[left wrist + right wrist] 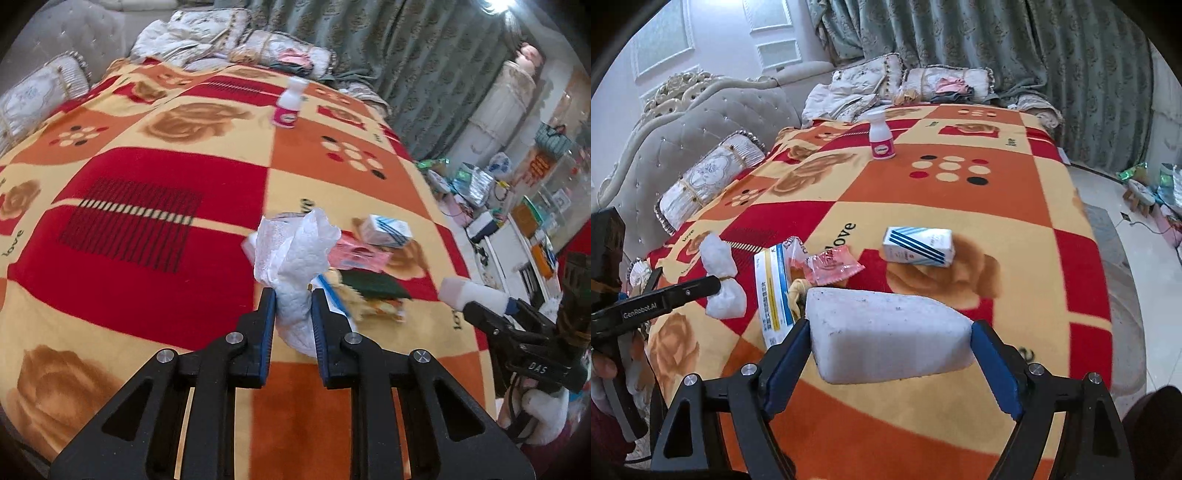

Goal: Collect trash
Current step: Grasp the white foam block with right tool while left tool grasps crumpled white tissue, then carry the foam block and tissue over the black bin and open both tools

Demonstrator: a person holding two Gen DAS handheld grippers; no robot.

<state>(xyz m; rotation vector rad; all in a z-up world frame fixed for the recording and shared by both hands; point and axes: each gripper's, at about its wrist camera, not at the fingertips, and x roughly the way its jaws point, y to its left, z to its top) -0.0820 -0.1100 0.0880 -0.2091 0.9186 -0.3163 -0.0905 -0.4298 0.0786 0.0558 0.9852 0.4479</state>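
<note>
My left gripper (pixel 293 299) is shut on a crumpled white tissue (pixel 295 254), held above the patterned bed blanket (pixel 147 229). My right gripper (pixel 890 332) is shut on a white foam block (pixel 886 336); it shows at the right in the left wrist view (pixel 469 295). On the blanket lie a white-and-blue box (pixel 918 246), a pink wrapper (pixel 833 267), a flat blue-and-yellow packet (pixel 774 291) and, farther back, a white bottle with a pink label (pixel 881 136). The tissue and left gripper appear at the left of the right wrist view (pixel 720 275).
A tufted headboard (pixel 701 122) and pillows (pixel 701 181) border the bed's left and far sides. Curtains (pixel 1034 55) hang behind. The bed's right edge drops to a floor with clutter (pixel 476 184). A dark green pad (pixel 373 284) lies by the wrapper.
</note>
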